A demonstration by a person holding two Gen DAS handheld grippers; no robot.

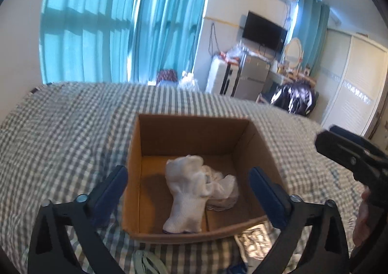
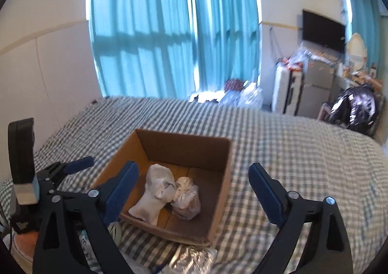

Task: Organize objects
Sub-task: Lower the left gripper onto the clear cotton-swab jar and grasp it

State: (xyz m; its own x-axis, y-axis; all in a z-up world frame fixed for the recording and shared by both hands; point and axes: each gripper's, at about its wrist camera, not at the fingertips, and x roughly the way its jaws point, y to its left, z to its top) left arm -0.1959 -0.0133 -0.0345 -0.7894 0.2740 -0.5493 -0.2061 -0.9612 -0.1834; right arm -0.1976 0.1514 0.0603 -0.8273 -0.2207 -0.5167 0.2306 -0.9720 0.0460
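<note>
Sock: a white rolled sock (image 1: pixel 186 191) lies on the floor of the cardboard box (image 1: pixel 194 128), its long axis running from the near wall toward the far one, leaning a little to one side.
Second bundle: a smaller white cloth bundle (image 1: pixel 222 187) touches the sock on its right side, also inside the box.
Box: open-topped, resting on the checked bed (image 1: pixel 72 128); both cloth pieces sit in its near half.
Left gripper (image 1: pixel 188 194): jaws wide apart with nothing between the pads; the sock lies ahead of and below them, roughly centred in the gap.
Right gripper (image 2: pixel 191 191): jaws likewise wide apart and empty; in its own view the box sits ahead and slightly to the left of its gap.
Nearer hand: judged about equal, since both hover at the box's near edge.
Items left out: a silvery packet (image 1: pixel 254 242) and a pale cord-like thing (image 1: pixel 145 261) lie on the bed just outside the near wall, below both grippers.
Likely next move: judged to be a reach down and back for one of these; the packet lies toward the right gripper's side.
</note>
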